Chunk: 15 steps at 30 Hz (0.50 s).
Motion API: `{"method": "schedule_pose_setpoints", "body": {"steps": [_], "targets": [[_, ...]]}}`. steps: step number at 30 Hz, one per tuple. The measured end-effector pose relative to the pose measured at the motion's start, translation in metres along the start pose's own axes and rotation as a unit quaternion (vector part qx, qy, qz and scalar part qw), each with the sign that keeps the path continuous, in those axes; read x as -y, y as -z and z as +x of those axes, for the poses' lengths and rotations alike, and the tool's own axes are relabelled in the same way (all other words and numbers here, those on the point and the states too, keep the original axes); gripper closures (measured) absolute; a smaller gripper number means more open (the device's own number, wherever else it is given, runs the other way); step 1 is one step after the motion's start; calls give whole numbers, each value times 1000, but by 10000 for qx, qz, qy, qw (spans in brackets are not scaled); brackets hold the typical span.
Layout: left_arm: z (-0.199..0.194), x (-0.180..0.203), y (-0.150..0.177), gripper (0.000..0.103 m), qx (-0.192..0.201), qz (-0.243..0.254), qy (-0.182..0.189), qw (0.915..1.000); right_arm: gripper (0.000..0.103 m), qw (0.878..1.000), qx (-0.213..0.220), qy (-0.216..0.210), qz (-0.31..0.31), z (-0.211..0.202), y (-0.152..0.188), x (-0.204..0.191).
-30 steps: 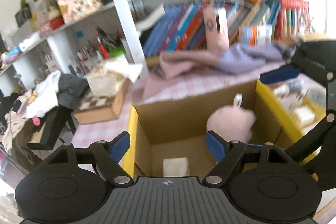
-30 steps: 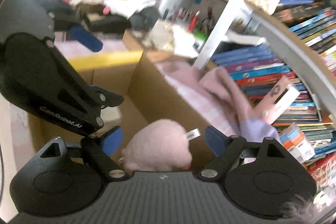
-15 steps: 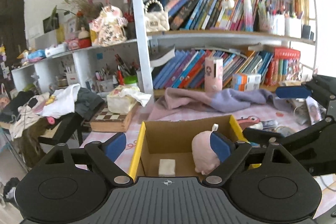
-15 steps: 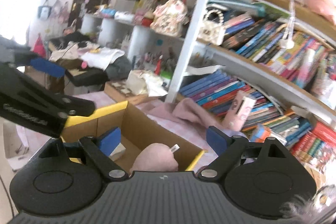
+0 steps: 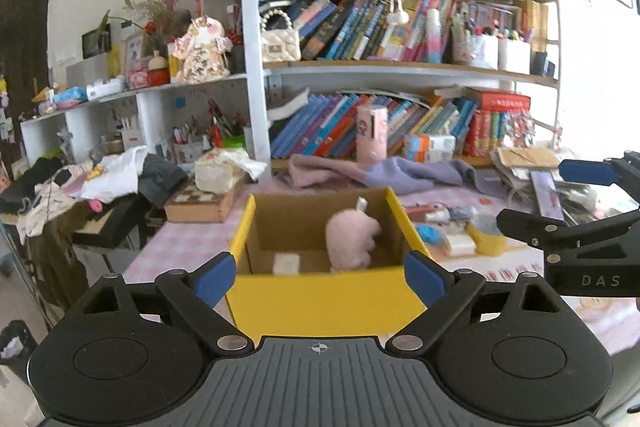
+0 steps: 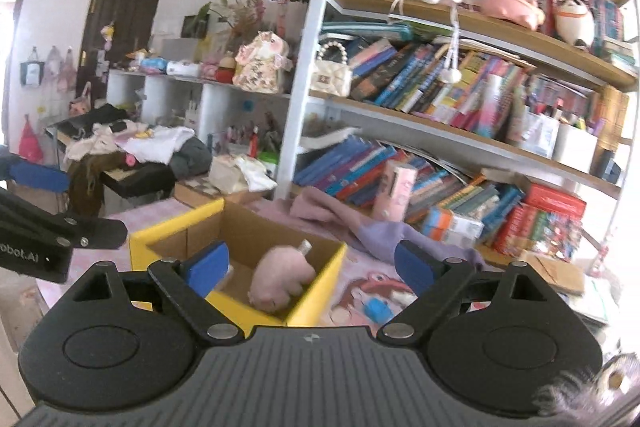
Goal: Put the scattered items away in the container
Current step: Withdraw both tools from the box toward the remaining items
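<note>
The box (image 5: 324, 301) sits on the pink tabletop (image 5: 188, 247), with the pink plush (image 5: 350, 237) inside at its 3 o'clock side and a white block (image 5: 286, 263) at 7 o'clock. Left gripper (image 5: 320, 273) and right gripper (image 6: 310, 265) both hold nothing, their jaws wide and opening.

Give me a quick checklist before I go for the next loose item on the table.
1. Left tongs free of any item, opening: ok.
2. Right tongs free of any item, opening: ok.
3. Pink plush toy inside the box: ok.
4. White block on the box floor: ok.
5. Box has room left: ok.
6. Small items still on the table to the right of the box: not ok.
</note>
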<state>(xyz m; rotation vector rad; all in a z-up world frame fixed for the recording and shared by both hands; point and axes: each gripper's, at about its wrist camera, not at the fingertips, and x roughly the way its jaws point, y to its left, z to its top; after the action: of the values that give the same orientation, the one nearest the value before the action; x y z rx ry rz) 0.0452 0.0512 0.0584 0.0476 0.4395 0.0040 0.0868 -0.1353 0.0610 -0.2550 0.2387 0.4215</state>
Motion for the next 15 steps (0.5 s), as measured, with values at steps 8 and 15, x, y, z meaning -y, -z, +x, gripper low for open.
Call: {"method": "schedule_pose_setpoints", "body": {"steps": [8,15], "targets": [[-9,25,32,10,-338,196,185,9991,12,9975,-505,452,211,-35,43,6],[-7,41,53,10,-600,353,204,9974,12,9912,-952,733,557,-49,77,8]]}}
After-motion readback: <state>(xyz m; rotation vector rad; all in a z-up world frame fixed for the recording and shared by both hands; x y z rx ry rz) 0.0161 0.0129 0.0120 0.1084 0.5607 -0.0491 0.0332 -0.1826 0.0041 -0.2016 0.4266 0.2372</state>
